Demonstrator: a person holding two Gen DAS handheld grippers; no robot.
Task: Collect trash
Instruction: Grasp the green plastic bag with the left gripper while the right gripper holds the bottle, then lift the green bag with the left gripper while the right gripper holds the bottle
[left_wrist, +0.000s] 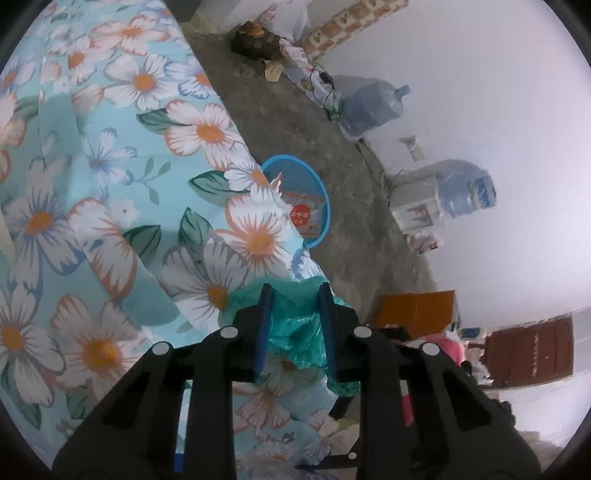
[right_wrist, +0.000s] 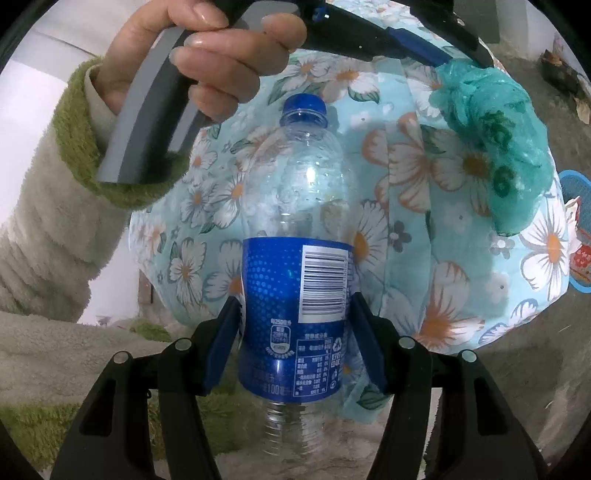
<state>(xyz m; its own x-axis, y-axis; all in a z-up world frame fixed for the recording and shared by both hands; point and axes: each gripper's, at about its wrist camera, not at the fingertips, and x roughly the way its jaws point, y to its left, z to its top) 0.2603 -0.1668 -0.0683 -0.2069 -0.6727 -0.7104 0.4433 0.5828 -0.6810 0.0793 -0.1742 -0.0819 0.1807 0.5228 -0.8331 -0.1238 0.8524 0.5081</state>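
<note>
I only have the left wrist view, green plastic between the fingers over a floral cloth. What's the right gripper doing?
Observer: The right gripper is shut on an empty plastic bottle, gripped at its blue label.
Operator: Is the bottle's cap on?
Observer: Yes, a blue cap closes the neck, which points away from the camera.
Operator: How does my green bag look from there?
Observer: The green plastic bag hangs crumpled from the left gripper's tips, over the floral cloth.
Operator: Who is holding the left gripper?
Observer: A bare hand in a fuzzy cream sleeve with a green cuff grips its handle.
</note>
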